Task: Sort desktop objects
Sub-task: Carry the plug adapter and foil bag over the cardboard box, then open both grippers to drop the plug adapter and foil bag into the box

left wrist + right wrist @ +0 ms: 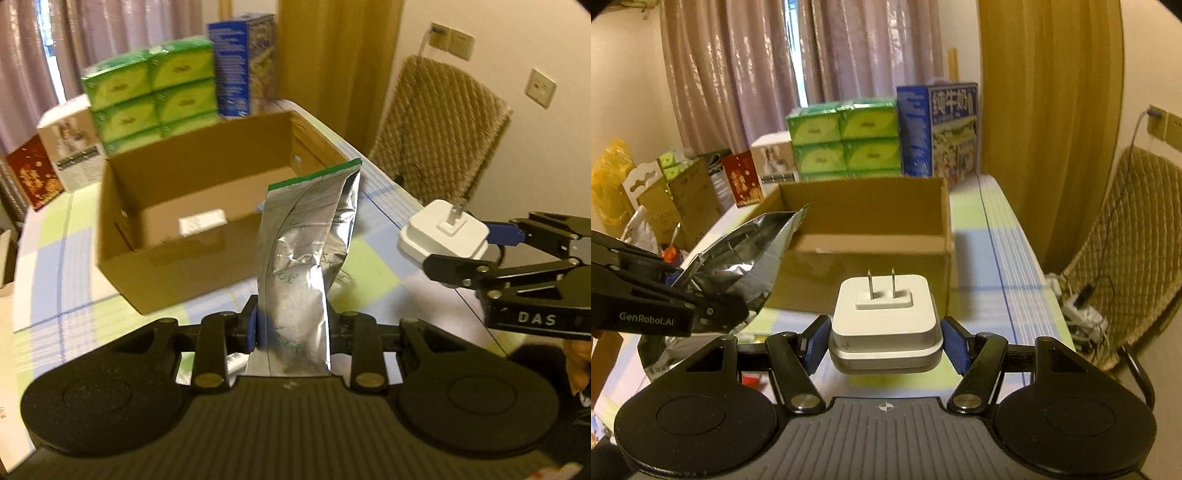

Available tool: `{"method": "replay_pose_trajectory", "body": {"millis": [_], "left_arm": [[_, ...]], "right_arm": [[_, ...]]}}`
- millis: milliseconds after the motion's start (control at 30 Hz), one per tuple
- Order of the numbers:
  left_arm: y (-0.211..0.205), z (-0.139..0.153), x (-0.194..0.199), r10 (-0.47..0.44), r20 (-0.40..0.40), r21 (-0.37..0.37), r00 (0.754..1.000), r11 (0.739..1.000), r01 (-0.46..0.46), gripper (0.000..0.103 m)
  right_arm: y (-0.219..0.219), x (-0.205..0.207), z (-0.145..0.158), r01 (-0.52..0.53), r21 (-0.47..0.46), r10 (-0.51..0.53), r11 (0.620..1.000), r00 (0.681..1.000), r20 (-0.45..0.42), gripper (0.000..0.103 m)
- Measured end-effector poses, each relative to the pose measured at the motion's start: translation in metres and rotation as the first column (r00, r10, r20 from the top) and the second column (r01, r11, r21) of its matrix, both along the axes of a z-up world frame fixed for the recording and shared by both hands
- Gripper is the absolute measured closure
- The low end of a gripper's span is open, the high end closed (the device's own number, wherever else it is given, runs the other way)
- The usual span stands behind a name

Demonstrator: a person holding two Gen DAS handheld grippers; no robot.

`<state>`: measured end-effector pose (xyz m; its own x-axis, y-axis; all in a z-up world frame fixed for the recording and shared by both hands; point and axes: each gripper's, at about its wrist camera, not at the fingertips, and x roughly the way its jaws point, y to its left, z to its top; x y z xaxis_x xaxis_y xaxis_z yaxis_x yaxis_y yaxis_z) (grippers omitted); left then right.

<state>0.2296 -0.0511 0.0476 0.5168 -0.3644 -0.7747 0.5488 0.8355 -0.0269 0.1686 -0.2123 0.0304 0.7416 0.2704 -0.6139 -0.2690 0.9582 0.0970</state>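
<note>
2 handheld grippers are each clamped on an object above the pastel checked tablecloth (62,266). The left gripper (293,328) has its blue-padded fingers (252,325) pressed against the lower part of a crinkled silver foil pouch with a green top strip (306,251), which stands upright just in front of the open brown cardboard box (177,258). The right gripper (884,345) pinches a white square wall charger with 2 metal prongs (884,314) by its sides, prongs pointing forward, near the box's front wall. A white label lies on the box floor (202,221). Behind the box stand stacked green packets (846,142), a blue printed carton (938,129), a white carton (72,147) and a red one (33,173).
</note>
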Motion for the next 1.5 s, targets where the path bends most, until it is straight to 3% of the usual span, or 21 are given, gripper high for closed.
{"method": "replay_pose_trajectory", "body": {"millis": [367, 833, 1100, 1200, 1500], "left_arm": [[0.025, 0.017, 0.07, 0.1, 0.035, 0.011, 0.994, 0.995, -0.101, 0.077], [0.025, -0.011, 0.157, 0.163, -0.014, 0.001, 0.987, 0.987, -0.163, 0.077], [0.021, -0.026, 0.186, 0.194, 0.009, -0.009, 0.981, 0.981, -0.194, 0.074], [0.027, -0.024, 0.194, 0.238, 0.028, -0.049, 0.971, 0.97, -0.236, 0.074], [0.043, -0.021, 0.187, 0.253, 0.024, -0.088, 0.967, 0.964, -0.25, 0.072]], "right_arm": [[0.025, 0.073, 0.005, -0.037, -0.001, 0.037, 0.999, 0.999, 0.026, 0.042], [0.033, 0.158, -0.011, -0.038, -0.013, 0.038, 0.999, 0.999, 0.018, 0.042], [0.037, 0.182, -0.021, -0.039, -0.02, 0.039, 0.999, 0.999, 0.005, 0.041], [0.039, 0.185, -0.024, -0.042, -0.02, 0.042, 0.999, 0.999, 0.002, 0.041], [0.046, 0.196, -0.035, -0.046, -0.022, 0.046, 0.999, 0.999, -0.025, 0.041]]}}
